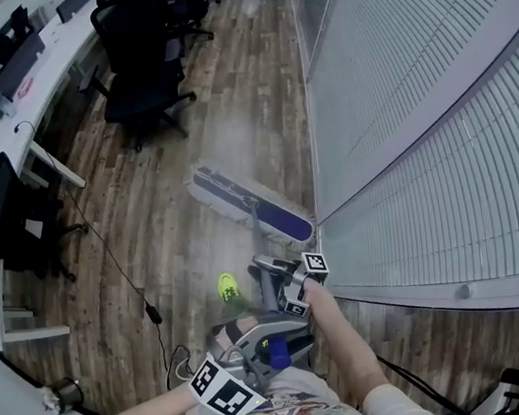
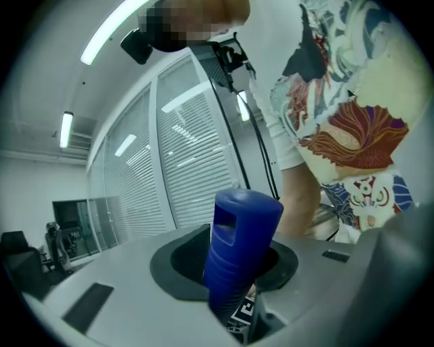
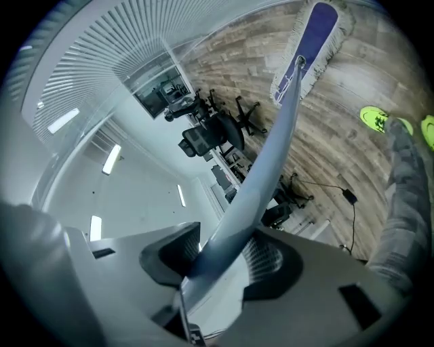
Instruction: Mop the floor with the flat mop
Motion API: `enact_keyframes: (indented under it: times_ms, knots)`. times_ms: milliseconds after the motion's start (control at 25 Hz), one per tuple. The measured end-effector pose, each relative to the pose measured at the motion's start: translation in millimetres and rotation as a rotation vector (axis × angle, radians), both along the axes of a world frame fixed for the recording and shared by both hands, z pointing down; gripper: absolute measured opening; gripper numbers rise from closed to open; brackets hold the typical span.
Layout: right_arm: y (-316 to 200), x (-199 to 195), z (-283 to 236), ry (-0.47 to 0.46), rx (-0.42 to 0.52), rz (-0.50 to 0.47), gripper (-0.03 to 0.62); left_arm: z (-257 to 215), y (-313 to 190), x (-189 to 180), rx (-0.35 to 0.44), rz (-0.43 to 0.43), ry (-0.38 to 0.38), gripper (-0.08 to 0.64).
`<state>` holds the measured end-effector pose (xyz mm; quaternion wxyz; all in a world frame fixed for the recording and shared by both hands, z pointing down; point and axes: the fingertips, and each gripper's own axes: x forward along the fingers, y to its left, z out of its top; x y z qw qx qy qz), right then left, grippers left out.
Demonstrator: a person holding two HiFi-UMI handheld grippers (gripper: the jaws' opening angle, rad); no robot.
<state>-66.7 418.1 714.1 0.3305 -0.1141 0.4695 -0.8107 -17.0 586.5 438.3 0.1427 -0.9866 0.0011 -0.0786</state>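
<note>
The left tool (image 2: 234, 263) clasps the mop's blue grip (image 2: 241, 230); the right tool (image 3: 224, 261) clamps the pole (image 3: 271, 156) lower, pressing the head (image 1: 250, 203) flat on the floor (image 1: 172, 247).

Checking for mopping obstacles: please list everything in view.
mop head: one, purple and white, on the floor by the glass wall.
mop pole: one, grey, rising from the head.
handle grip: one, blue, atop the pole.
desk: one, white, far left.
chairs: several, black, beside the desk.
cable: one, black, across the floor.
shoes: two, neon yellow, near the pole.
left gripper: one, grey, shut on the handle grip.
right gripper: one, grey, shut on the mop pole.
</note>
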Motion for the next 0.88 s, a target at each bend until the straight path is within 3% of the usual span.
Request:
enact_keyframes:
  times_ms: [120, 240, 400, 680, 880]
  knots:
    - [33, -15, 25, 0.009, -0.042, -0.004, 0.177, 29, 39, -20, 0.016, -0.019, -0.017, 0.109]
    - [46, -29, 43, -0.001, -0.057, -0.01, 0.156, 44, 52, -42, 0.034, -0.056, 0.053, 0.107]
    - [12, -37, 40, -0.019, -0.021, 0.012, 0.158, 39, 13, -54, 0.044, -0.12, 0.142, 0.099]
    - [-51, -26, 68, 0.053, -0.058, 0.029, 0.155, 75, -37, -45, 0.053, -0.091, 0.093, 0.1]
    - [-115, -13, 59, 0.039, -0.061, 0.083, 0.155, 62, -104, -33, 0.039, -0.112, 0.118, 0.1]
